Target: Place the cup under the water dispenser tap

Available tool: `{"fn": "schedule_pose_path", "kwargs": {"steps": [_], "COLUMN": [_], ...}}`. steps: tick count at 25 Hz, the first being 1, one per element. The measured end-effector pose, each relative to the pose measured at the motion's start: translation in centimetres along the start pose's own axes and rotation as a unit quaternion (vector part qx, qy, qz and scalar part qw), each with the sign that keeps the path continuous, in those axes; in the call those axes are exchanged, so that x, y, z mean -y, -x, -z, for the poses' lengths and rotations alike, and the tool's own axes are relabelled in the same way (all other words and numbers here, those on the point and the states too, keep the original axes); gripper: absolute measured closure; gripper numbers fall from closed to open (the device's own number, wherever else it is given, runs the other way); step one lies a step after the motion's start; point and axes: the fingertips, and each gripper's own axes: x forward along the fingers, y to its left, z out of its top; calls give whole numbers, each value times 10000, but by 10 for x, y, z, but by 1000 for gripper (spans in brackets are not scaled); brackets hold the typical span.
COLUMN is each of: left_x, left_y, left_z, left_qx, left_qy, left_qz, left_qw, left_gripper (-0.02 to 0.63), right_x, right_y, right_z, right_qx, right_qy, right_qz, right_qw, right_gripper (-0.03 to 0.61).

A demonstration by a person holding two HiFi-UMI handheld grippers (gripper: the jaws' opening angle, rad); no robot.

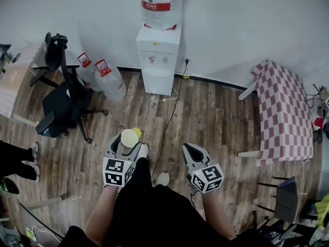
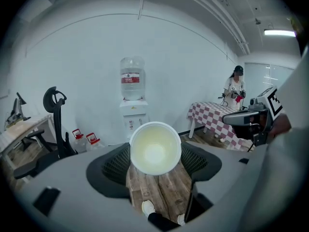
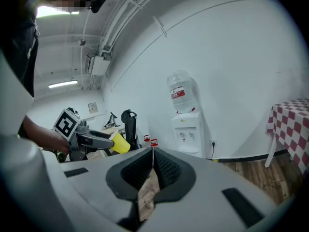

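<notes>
The left gripper is held low before the person and points forward at the white, box-shaped water dispenser, well apart from it. Its jaws are clamped on the round yellow cup, pale inside. The right gripper is level beside it, jaws together and empty, above the wooden plank floor.

office: water dispenser, desk chair.

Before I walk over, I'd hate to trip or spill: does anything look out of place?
Nothing looks spilled. A loose cable trails across the floor from the socket beside the water dispenser toward where you stand. The cup in the left gripper is tilted but empty.
</notes>
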Motion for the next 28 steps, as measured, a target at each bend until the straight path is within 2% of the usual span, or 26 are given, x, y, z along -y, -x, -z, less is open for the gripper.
{"fn": "schedule_pose_path", "kwargs": {"steps": [8, 13, 20, 25, 28], "left_x": [-21, -60, -111, -144, -164], "left_y": [-52, -86, -134, -163, -179], "left_z": [-24, -54, -90, -102, -98], "left_qx": [39, 177, 263, 275, 157], "left_qy": [-53, -11, -47, -76, -135], "left_qz": [344, 461, 749, 961, 1052], "left_qw": [9994, 9988, 9968, 9950, 9942], "left_gripper": [276, 276, 276, 276, 276], "right_x": [26, 35, 41, 42, 42], "right_y": [-36, -77, -139, -176, -196], "right_z": [-15, -35, -79, -85, -90], "right_qx": [-109, -254, -193, -329, -350], "right_qy": [-74, 70, 161, 133, 109], "right_qz": [257, 324, 531, 700, 793], "right_qw": [9996, 9991, 9983, 9969, 9962], "right_gripper": [555, 555, 555, 555, 555]}}
